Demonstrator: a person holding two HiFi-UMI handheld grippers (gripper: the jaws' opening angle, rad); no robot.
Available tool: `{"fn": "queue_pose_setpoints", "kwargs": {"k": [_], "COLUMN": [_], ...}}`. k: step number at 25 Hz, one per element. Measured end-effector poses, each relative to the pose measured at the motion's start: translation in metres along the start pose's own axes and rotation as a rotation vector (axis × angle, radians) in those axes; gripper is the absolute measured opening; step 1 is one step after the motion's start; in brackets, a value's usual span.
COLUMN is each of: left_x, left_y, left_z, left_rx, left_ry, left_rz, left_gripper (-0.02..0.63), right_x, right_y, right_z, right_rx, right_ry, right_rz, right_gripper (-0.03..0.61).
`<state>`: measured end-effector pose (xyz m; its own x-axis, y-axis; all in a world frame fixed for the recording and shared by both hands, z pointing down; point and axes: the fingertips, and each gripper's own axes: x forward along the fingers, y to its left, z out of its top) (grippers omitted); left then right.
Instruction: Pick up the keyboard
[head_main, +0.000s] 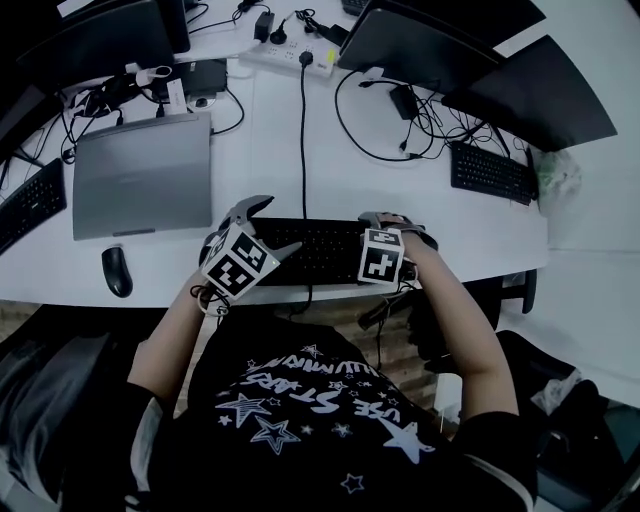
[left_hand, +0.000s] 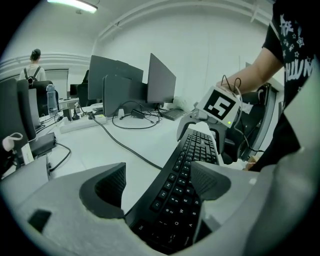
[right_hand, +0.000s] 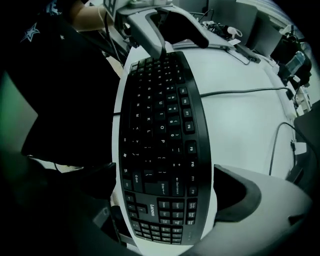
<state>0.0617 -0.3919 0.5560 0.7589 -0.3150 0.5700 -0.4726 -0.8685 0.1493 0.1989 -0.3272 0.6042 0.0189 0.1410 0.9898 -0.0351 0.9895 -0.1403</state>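
Observation:
A black curved keyboard (head_main: 318, 252) lies on the white desk (head_main: 260, 170) along its front edge. My left gripper (head_main: 262, 228) straddles its left end and my right gripper (head_main: 400, 230) its right end. In the left gripper view the keyboard (left_hand: 187, 180) runs between the two grey pads (left_hand: 107, 187), and a strip of desk shows between the left pad and the keyboard's edge. In the right gripper view the number-pad end (right_hand: 165, 150) sits between the jaws; the far pad (right_hand: 237, 195) stands close beside the keyboard's far edge, and the near jaw is lost in shadow. Both grippers (left_hand: 160, 180) (right_hand: 165, 192) look open.
A closed grey laptop (head_main: 140, 175) and a black mouse (head_main: 117, 270) lie to the left. A black cable (head_main: 303, 130) runs from the keyboard back to a power strip (head_main: 290, 55). Monitors (head_main: 430, 40) stand at the back, and another keyboard (head_main: 492, 172) sits far right.

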Motion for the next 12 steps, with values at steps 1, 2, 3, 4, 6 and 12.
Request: {"fn": "queue_pose_setpoints", "kwargs": {"k": [1,2,3,4,6,12], "left_x": [0.0,0.0,0.001,0.001,0.001,0.006], "left_y": [0.0,0.0,-0.001,-0.001,-0.002,-0.008], "left_z": [0.0,0.001,0.001,0.001,-0.002,-0.014], "left_rx": [-0.002,-0.003,-0.004,-0.004,-0.006,0.016], "left_ry": [0.0,0.001,0.003,0.006,0.016,0.07], "left_rz": [0.002,0.003,0.003,0.003,0.005,0.0], "left_gripper": [0.4,0.4,0.4,0.4,0.4,0.4], "right_x": [0.004,0.007,0.01,0.011,0.013,0.021], "right_y": [0.0,0.0,-0.001,-0.001,-0.003,-0.005], "right_z": [-0.002,-0.003,-0.003,-0.004,-0.004,-0.003], "right_rx": [-0.009,-0.018,-0.026,-0.031,-0.036,-0.04], "right_ry": [0.01,0.018,0.026,0.031,0.039,0.089], "right_rz": [0.008,0.009,0.006,0.003,0.005,0.043], "right_gripper": [0.574,0.574,0.574,0.574,0.574,0.577]}}
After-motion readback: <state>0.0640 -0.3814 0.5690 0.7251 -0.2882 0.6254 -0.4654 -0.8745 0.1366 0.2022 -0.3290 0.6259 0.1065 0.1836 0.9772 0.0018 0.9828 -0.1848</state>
